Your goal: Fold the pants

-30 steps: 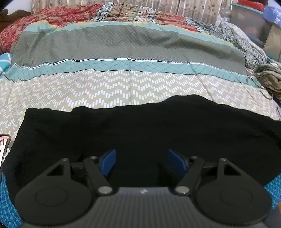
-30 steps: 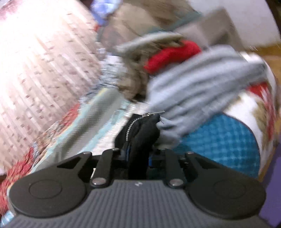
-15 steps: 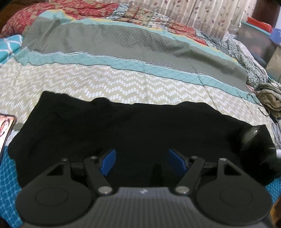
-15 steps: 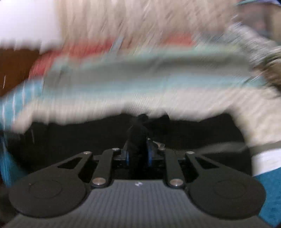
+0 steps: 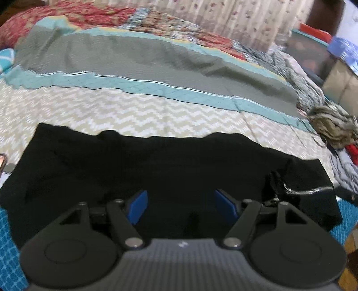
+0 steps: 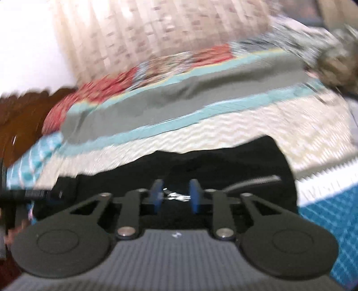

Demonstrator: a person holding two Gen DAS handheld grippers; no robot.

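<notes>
The black pants [image 5: 156,170] lie folded across the near part of the bed, a silver zipper [image 5: 311,191] showing at their right end. My left gripper [image 5: 181,206] is open and empty, low over the pants' near edge. In the right wrist view the pants [image 6: 223,165] lie just ahead; my right gripper [image 6: 175,195] has its blue pads a small gap apart, over the zipper area, holding nothing. The right view is blurred.
The bed carries a striped chevron, teal and grey quilt [image 5: 156,85]. A pile of clothes [image 5: 333,127] sits at the right edge. Curtains [image 5: 235,20] hang behind the bed. A dark object [image 6: 24,194] pokes in at the left.
My right gripper swung left carrying the pants' end over onto the rest, then opened and let go. The left gripper stayed open and shifted slightly.
</notes>
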